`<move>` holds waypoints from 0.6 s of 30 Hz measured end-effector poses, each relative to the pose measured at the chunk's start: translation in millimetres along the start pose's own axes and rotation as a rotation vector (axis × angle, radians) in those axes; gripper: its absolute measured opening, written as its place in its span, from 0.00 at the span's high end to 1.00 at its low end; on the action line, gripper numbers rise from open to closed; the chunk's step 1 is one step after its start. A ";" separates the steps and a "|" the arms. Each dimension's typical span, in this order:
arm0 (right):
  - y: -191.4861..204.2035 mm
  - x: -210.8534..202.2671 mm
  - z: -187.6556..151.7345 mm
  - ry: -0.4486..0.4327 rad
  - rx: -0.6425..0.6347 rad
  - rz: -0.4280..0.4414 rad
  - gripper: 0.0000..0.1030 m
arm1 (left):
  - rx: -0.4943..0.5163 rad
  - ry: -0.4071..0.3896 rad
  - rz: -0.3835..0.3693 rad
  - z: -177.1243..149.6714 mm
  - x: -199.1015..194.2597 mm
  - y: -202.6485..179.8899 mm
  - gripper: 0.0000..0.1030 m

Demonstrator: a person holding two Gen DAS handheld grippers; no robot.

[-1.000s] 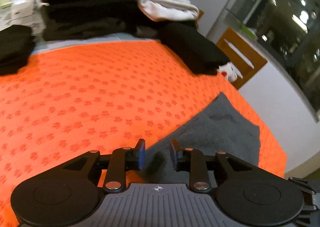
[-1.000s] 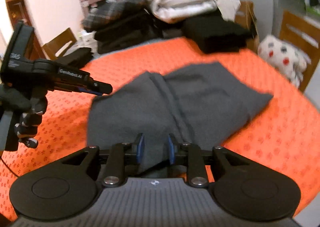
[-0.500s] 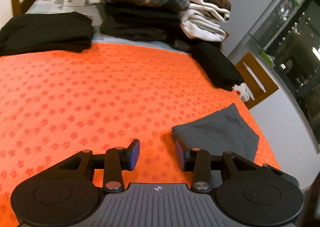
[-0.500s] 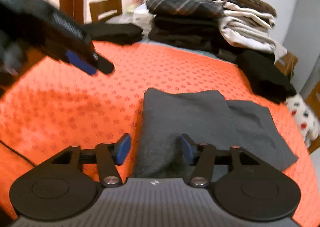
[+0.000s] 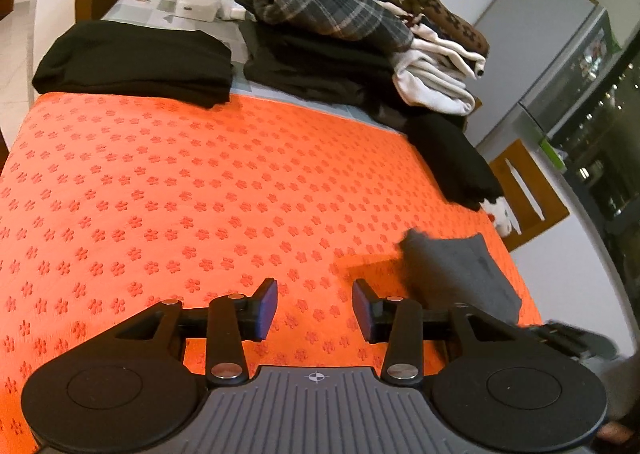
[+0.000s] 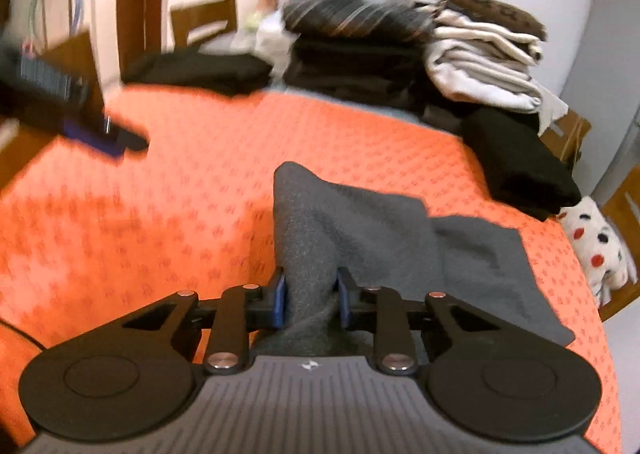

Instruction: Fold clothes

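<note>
No legible word, brand name or numeral appears in either view. The only sign is a small white crosshair-in-circle mark, low and centre in the left wrist view, on the ribbed grey plastic body of the left gripper (image 5: pixel 314 306); a small white emblem sits in the same place on the ribbed grey plastic body of the right gripper (image 6: pixel 310 296), its form too small to resolve.

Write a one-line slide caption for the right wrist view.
Right tongs closing on a bunched grey garment over the orange tablecloth.
</note>
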State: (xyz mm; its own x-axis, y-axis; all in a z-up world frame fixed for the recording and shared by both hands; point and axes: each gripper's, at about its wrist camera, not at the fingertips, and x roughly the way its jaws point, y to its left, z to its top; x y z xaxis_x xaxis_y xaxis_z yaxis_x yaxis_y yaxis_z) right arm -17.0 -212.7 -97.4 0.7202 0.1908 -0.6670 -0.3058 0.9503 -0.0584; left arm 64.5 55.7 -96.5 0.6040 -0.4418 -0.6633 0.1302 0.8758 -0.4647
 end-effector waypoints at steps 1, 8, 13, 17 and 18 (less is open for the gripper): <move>-12.5 -6.3 3.2 -0.014 0.038 0.030 0.72 | -0.009 -0.008 0.004 -0.2 -0.1 -1.4 0.57; -133.5 -31.4 10.1 -0.060 0.340 0.274 0.72 | -0.059 -0.060 0.054 -4.0 10.0 -31.2 0.56; -227.0 -20.7 -0.7 -0.035 0.491 0.402 0.73 | -0.092 -0.082 0.101 -9.3 25.8 -72.6 0.55; -287.3 -2.1 -14.2 0.000 0.577 0.474 0.73 | -0.065 -0.092 0.115 -12.5 43.3 -112.8 0.55; -299.8 3.4 -18.2 0.009 0.597 0.481 0.73 | -0.052 -0.093 0.115 -13.2 48.1 -123.3 0.55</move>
State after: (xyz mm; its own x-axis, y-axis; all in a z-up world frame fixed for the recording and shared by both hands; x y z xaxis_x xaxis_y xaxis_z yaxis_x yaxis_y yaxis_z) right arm 65.8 -501.4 -95.6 0.5866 0.6177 -0.5237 -0.1939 0.7350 0.6497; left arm 67.1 -76.0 -78.9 0.6831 -0.3170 -0.6580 0.0164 0.9073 -0.4202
